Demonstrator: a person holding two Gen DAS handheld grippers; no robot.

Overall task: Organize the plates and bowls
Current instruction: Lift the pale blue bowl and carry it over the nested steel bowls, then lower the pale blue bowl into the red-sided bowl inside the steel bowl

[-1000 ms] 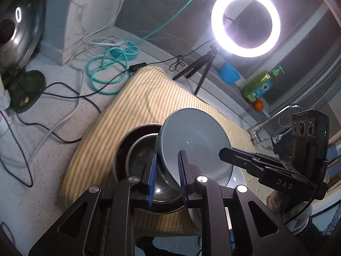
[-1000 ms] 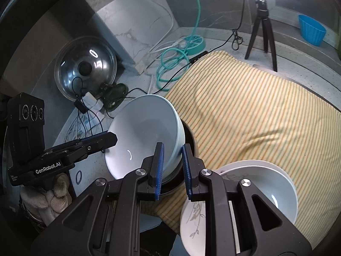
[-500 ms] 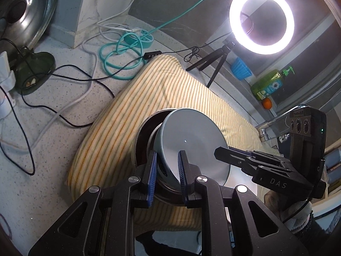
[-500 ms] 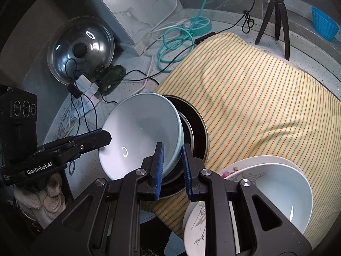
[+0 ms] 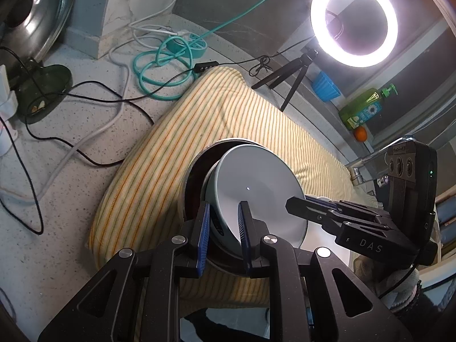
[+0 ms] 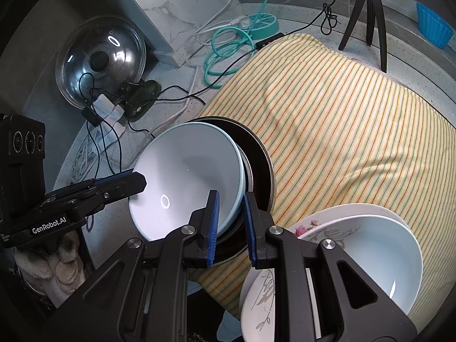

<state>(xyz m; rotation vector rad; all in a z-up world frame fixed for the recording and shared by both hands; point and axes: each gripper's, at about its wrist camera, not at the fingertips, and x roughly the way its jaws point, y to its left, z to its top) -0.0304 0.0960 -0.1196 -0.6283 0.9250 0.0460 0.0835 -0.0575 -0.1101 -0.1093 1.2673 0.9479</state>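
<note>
A pale blue bowl (image 5: 256, 188) (image 6: 185, 176) is tilted, its lower part inside a dark metal bowl (image 5: 196, 171) (image 6: 262, 165) on a striped cloth (image 5: 176, 142) (image 6: 342, 131). My left gripper (image 5: 223, 219) is shut on the blue bowl's near rim, and it shows in the right wrist view as the left gripper (image 6: 136, 179) on the rim's left side. My right gripper (image 6: 230, 208) is shut on the opposite rim; the left wrist view shows this right gripper (image 5: 296, 202) on the rim's right edge. A white bowl (image 6: 364, 250) rests on a floral plate (image 6: 262, 299) at the lower right.
A ring light (image 5: 353, 20) on a tripod (image 6: 367, 14) stands behind the cloth. Coiled teal cable (image 5: 162, 65), black wires and a steel pot lid (image 6: 99, 59) lie on the speckled counter to the left. A blue cup (image 5: 325, 85), a green soap bottle (image 5: 364, 108) and a tap (image 5: 362, 165) are at the right.
Both grippers have come down with the blue bowl, which now sits lower in the dark bowl and hides the steel bowl seen inside it earlier. Both grips are unchanged.
</note>
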